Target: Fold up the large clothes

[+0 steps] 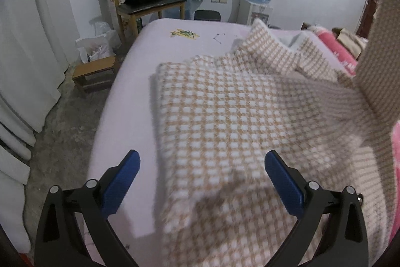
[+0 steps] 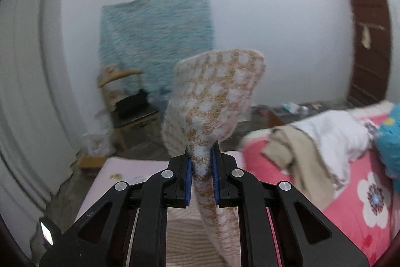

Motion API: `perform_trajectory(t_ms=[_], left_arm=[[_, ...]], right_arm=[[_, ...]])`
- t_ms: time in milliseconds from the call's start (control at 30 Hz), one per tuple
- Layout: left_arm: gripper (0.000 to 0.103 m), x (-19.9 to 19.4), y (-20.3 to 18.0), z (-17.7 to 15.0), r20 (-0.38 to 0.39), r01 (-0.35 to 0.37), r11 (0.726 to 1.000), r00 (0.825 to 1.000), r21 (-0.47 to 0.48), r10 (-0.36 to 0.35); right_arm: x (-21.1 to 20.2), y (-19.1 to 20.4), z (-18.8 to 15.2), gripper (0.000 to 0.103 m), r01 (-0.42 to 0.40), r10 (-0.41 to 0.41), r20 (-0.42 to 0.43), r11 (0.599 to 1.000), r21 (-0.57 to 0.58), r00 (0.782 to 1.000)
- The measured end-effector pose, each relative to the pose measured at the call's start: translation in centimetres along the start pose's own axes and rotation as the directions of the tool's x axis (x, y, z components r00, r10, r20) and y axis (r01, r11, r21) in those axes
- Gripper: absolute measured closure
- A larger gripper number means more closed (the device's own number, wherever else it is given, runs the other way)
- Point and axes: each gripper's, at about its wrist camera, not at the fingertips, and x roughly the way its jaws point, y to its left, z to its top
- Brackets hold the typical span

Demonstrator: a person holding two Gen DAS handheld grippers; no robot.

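The bed (image 1: 120, 101) carries the checked garment (image 1: 225, 121), spread across the frame's centre and rising toward the upper right. There the right gripper (image 2: 202, 167) pinches a corner aloft. The left gripper (image 1: 202, 179) hangs spread wide, empty, over the near hem.

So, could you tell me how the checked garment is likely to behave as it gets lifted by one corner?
Probably floppy: the checked garment curls over above the right gripper and drapes in folds across the bed. Its fuzzy knit likely grips the pads rather than slipping. It looks thick, so perhaps moderately heavy.
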Motion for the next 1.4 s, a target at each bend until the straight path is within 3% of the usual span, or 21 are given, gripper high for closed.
perform_trajectory(t_ms=[100, 167, 200, 233, 267, 333, 367, 533, 667, 800, 933, 1033, 1200, 1267, 1300, 1400], left_arm=[[0.005, -1.9, 1.2, -0.5, 0.027, 0.039, 0.999, 0.999, -0.017, -0.039], [0.005, -2.8, 1.6, -1.0, 0.037, 0.065, 0.997, 0.997, -0.027, -0.064], [0.005, -3.3, 1.9, -1.3, 0.042, 0.090, 0.995, 0.995, -0.037, -0.088], [0.005, -3.7, 2.2, -1.5, 0.045, 0.111, 0.993, 0.993, -0.046, -0.109], [0.005, -4.0, 2.4, -1.7, 0.047, 0.121, 0.991, 0.992, -0.050, -0.118], [0.006, -4.7, 2.7, -2.1, 0.061, 0.150, 0.987, 0.987, -0.051, -0.146], [0.006, -5.0, 2.9, -2.3, 0.069, 0.163, 0.985, 0.985, -0.050, -0.159], [0.010, -5.6, 3.5, -2.1, 0.103, 0.221, 0.974, 0.971, -0.054, -0.214], [0.018, -4.7, 3.6, -1.0, 0.107, 0.237, 0.969, 0.968, -0.064, -0.229], [0.030, -2.0, 3.6, 1.2, 0.080, 0.226, 0.968, 0.973, -0.104, -0.219], [0.044, 2.1, 3.7, 3.3, -0.015, 0.156, 0.979, 0.987, -0.133, -0.160], [0.058, 4.5, 4.0, 3.7, -0.076, 0.117, 0.980, 0.989, -0.162, -0.130], [0.067, 4.9, 4.2, 3.2, -0.075, 0.102, 0.981, 0.990, -0.167, -0.116], [0.075, 4.8, 4.0, 3.0, -0.067, 0.092, 0.984, 0.992, -0.153, -0.103], [0.083, 4.6, 3.9, 3.0, -0.064, 0.090, 0.985, 0.993, -0.147, -0.100], [0.097, 3.7, 3.2, 3.0, -0.039, 0.076, 0.991, 0.996, -0.107, -0.081]], right_arm=[[1.2, 4.5, -1.6, 0.090, -0.080, 0.078, -0.031, 0.995, -0.065, 0.996], [2.7, 8.1, -3.4, 0.076, -0.181, 0.171, -0.099, 0.978, -0.106, 0.980], [3.3, 9.3, -4.1, 0.068, -0.234, 0.218, -0.138, 0.966, -0.110, 0.966], [4.2, 10.9, -5.4, 0.046, -0.336, 0.311, -0.203, 0.936, -0.103, 0.928], [4.6, 11.9, -6.3, 0.035, -0.405, 0.375, -0.238, 0.910, -0.092, 0.896], [5.0, 12.9, -7.9, 0.033, -0.473, 0.431, -0.280, 0.875, -0.100, 0.858], [5.1, 13.0, -8.7, 0.032, -0.486, 0.437, -0.299, 0.867, -0.113, 0.848], [6.1, 9.0, -10.1, 0.026, -0.391, 0.343, -0.300, 0.913, -0.119, 0.890], [7.5, 2.7, -11.4, 0.026, -0.228, 0.202, -0.340, 0.973, -0.039, 0.918], [9.9, -3.9, -13.0, 0.026, -0.098, 0.129, -0.396, 0.990, 0.098, 0.909], [12.8, -8.7, -14.8, 0.036, 0.000, 0.111, -0.458, 0.972, 0.236, 0.882], [14.7, -11.6, -16.2, 0.045, 0.057, 0.105, -0.514, 0.955, 0.291, 0.851], [18.8, -12.7, -19.1, 0.061, 0.059, 0.148, -0.592, 0.947, 0.315, 0.792], [19.4, -12.1, -19.5, 0.084, 0.038, 0.158, -0.597, 0.953, 0.302, 0.786], [19.2, -11.7, -19.5, 0.089, 0.031, 0.159, -0.595, 0.955, 0.296, 0.788], [18.4, -11.3, -19.1, 0.095, 0.040, 0.130, -0.548, 0.957, 0.287, 0.826]])
